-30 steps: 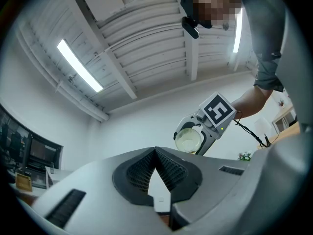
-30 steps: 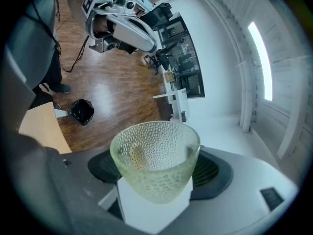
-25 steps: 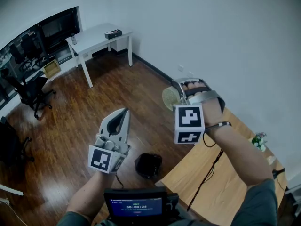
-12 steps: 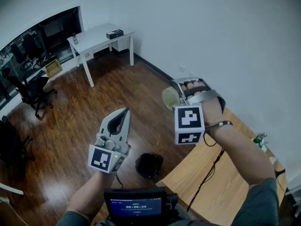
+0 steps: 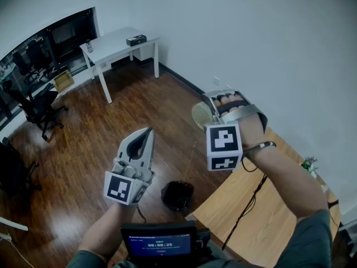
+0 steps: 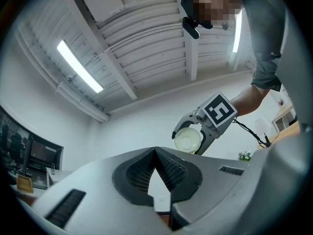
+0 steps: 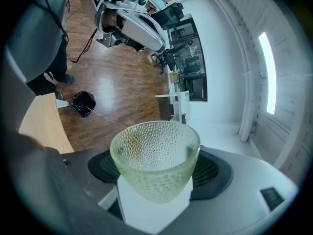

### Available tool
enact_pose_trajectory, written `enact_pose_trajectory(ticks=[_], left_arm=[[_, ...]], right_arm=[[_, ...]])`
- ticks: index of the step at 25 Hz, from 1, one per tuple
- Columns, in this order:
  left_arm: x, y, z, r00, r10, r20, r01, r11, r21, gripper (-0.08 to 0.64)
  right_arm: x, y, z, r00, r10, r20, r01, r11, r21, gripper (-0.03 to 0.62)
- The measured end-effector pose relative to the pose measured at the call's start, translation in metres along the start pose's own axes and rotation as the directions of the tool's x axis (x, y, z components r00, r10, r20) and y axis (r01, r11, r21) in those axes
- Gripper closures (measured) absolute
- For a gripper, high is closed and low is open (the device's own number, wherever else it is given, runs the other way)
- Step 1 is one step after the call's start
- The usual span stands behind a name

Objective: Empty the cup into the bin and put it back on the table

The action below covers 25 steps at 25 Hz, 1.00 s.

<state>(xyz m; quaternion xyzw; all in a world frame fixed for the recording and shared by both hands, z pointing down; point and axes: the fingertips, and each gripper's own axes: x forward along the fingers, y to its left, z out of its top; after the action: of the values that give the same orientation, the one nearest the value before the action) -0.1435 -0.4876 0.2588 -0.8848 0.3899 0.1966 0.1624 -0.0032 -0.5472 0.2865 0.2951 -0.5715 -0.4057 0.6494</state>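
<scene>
Right tongs (image 7: pixel 155 182) grip the dimpled cup (image 7: pixel 154 155) high, well apart from the bin (image 5: pixel 177 196); contents may miss onto the floor (image 5: pixel 83 149). Left tongs (image 6: pixel 155 182) closed, empty.

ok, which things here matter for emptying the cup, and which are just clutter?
Job: dimpled pale-yellow glass cup, held in the right gripper; black round bin on the floor; light wooden table.
Lying about: white desk; black office chair; small green plant; shut, empty left gripper.
</scene>
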Motion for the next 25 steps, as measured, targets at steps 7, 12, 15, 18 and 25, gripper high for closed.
enact_pose_trajectory(ticks=[7, 12, 15, 18, 25], left_arm=[[-0.0006, 0.0009, 0.0034, 1.000, -0.001, 0.011, 0.001, 1.000, 0.016, 0.560], [-0.0013, 0.0005, 0.0026, 1.000, -0.002, 0.006, 0.002, 1.000, 0.007, 0.560], [-0.0002, 0.0005, 0.0026, 1.000, -0.001, 0.001, 0.002, 1.000, -0.003, 0.560], [-0.0001, 0.0009, 0.0041, 1.000, 0.001, 0.008, -0.001, 1.000, -0.002, 0.560], [-0.0065, -0.0009, 0.0008, 1.000, 0.011, -0.005, -0.011, 1.000, -0.004, 0.560]], right_arm=[[-0.0025, -0.0033, 0.0019, 1.000, -0.007, -0.009, 0.007, 1.000, -0.025, 0.195], [-0.0019, -0.0018, 0.0006, 1.000, -0.009, -0.023, 0.007, 0.998, -0.055, 0.195], [-0.0011, -0.0022, 0.0002, 1.000, -0.008, -0.028, 0.006, 0.997, -0.075, 0.195], [-0.0031, -0.0047, 0.0035, 1.000, -0.016, -0.024, 0.014, 0.997, -0.077, 0.195], [-0.0048, -0.0037, 0.0078, 0.999, -0.024, -0.033, 0.020, 0.993, -0.113, 0.195]])
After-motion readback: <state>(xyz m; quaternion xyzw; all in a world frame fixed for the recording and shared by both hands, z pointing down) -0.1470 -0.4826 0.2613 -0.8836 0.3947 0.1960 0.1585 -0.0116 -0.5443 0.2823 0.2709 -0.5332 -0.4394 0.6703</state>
